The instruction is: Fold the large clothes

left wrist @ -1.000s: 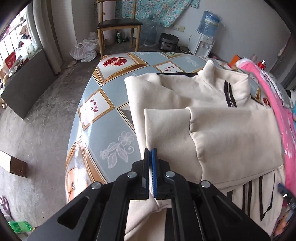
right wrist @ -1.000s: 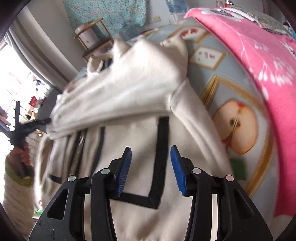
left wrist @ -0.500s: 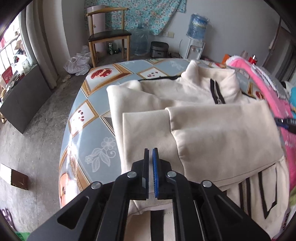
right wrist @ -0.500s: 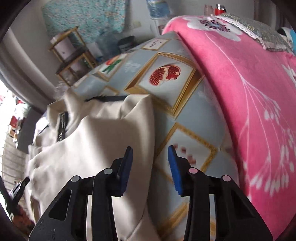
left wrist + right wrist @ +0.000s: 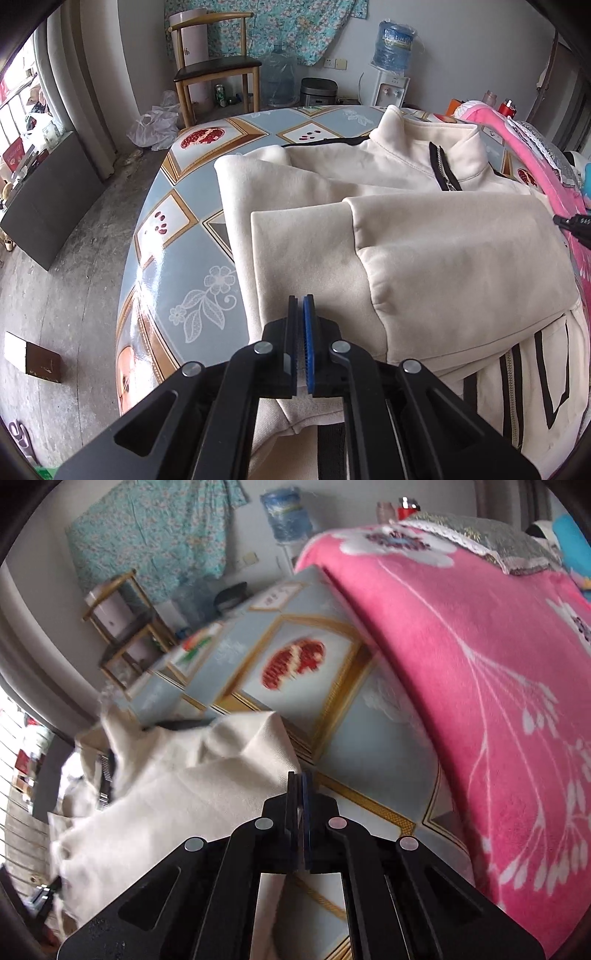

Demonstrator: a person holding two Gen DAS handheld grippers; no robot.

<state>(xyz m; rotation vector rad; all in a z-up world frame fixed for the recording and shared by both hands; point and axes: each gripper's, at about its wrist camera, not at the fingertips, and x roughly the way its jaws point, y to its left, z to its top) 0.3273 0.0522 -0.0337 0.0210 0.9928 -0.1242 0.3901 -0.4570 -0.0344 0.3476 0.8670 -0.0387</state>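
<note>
The left hand-held gripper (image 5: 300,306), low in the frame, has its jaws pressed together with nothing between, over the cream jacket (image 5: 424,251), which fills the centre and right of the surface (image 5: 177,236). The right hand-held gripper (image 5: 300,786) is likewise closed and empty, at the jacket's edge, a pink blanket (image 5: 480,646) at right.

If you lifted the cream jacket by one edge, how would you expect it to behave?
The cream jacket would probably sag and unfold; its layers already drape softly. Its thick fleece looks fairly heavy. On the glossy tablecloth it may slide.
</note>
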